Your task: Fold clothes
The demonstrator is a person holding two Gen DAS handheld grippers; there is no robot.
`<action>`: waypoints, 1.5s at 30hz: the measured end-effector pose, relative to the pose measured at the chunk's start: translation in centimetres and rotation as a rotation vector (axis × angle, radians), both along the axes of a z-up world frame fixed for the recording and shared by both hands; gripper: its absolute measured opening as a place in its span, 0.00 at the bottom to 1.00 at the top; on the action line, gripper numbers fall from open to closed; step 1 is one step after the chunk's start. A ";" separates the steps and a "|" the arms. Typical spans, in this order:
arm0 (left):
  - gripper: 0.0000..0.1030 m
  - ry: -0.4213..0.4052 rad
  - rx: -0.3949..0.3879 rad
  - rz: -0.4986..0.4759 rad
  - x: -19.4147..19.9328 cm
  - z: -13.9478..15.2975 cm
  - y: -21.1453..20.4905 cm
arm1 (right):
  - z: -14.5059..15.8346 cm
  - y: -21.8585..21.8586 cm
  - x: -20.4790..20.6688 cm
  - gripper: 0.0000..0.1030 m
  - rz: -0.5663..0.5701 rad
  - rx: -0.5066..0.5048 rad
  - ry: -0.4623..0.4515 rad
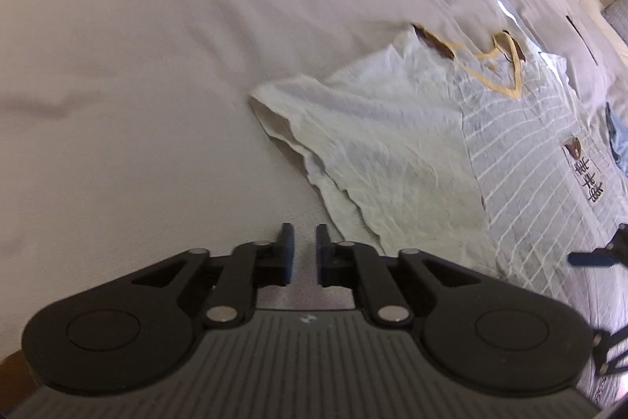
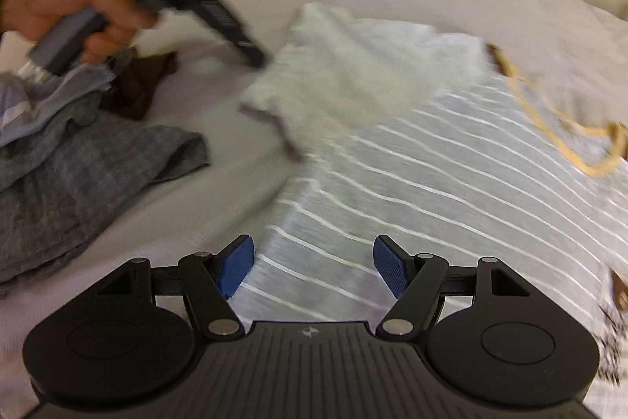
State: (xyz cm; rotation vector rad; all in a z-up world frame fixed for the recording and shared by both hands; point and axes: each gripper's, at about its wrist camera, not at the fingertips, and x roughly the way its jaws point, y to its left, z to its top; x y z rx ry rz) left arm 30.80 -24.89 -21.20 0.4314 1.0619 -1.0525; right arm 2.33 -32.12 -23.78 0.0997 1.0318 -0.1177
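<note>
Striped shirt [image 2: 451, 183] spread flat on bed [image 1: 137, 65], sleeve out. Left fingers [image 1: 288, 246] nearly closed, empty; right fingers [image 2: 239, 262] wide open, empty. Likely sleeve fold stage; grip on sleeve edge needed.

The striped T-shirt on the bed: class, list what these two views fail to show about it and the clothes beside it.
- Striped T-shirt: its hem, cut off by the right wrist view's lower edge and the right gripper.
- Chest print: lettering too small to read in the left wrist view.
- Grey clothes pile: separate garments blurred in the right wrist view.
- Its far sleeve: outside both views.
</note>
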 end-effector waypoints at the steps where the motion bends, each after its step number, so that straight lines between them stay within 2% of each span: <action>1: 0.07 -0.011 -0.002 0.000 -0.4 0.7 -0.1 | 0.2 -0.5 -0.7 0.68 -0.020 -0.005 -0.001; 4: 0.09 -0.027 -0.030 -0.015 -2.4 2.7 -1.8 | 1.1 -2.8 -3.0 0.68 -0.093 -0.030 0.011; 7: 0.17 -0.033 -0.076 -0.050 -6.0 4.3 -5.5 | 1.9 -6.1 -5.6 0.68 -0.167 -0.053 0.021; 12: 0.24 -0.008 -0.135 -0.120 -13.9 5.1 -12.7 | 3.2 -15.2 -10.8 0.68 -0.325 -0.082 0.011; 16: 0.28 -0.001 -0.136 -0.186 -21.6 4.3 -19.2 | 3.8 -24.2 -15.4 0.68 -0.444 -0.080 -0.017; 20: 0.31 0.006 -0.116 -0.232 -28.6 2.1 -25.4 | 2.0 -33.6 -20.1 0.65 -0.563 0.044 -0.054; 21: 0.31 0.001 -0.103 -0.241 -30.3 1.5 -26.9 | 1.5 -35.7 -21.1 0.62 -0.579 0.095 -0.073; 24: 0.32 -0.046 -0.050 -0.273 -34.4 -0.2 -31.2 | -0.2 -41.0 -23.8 0.61 -0.623 0.248 -0.135; 26: 0.33 -0.084 -0.007 -0.277 -36.0 -1.2 -33.5 | -1.8 -43.5 -24.8 0.60 -0.645 0.383 -0.175; 30: 0.33 -0.112 0.063 -0.260 -36.1 -2.9 -35.6 | -5.4 -46.2 -24.6 0.58 -0.646 0.668 -0.236; 32: 0.33 -0.104 0.092 -0.237 -35.6 -3.7 -36.3 | -6.0 -47.0 -25.2 0.57 -0.674 0.718 -0.264; 34: 0.33 -0.093 0.106 -0.226 -35.2 -4.0 -36.7 | -6.6 -47.7 -25.9 0.38 -0.703 0.763 -0.293; 35: 0.33 -0.092 0.112 -0.227 -35.1 -4.1 -36.9 | -6.9 -48.1 -26.2 0.13 -0.718 0.785 -0.307; 36: 0.33 -0.095 0.117 -0.231 -35.0 -4.1 -36.9 | -7.1 -48.5 -26.5 0.09 -0.733 0.807 -0.322; 40: 0.33 -0.100 0.133 -0.230 -34.4 -4.3 -36.7 | -8.2 -50.0 -27.9 0.05 -0.792 0.897 -0.379; 45: 0.33 -0.095 0.139 -0.223 -33.9 -4.3 -36.9 | -7.6 -51.1 -31.3 0.06 -0.879 0.790 -0.365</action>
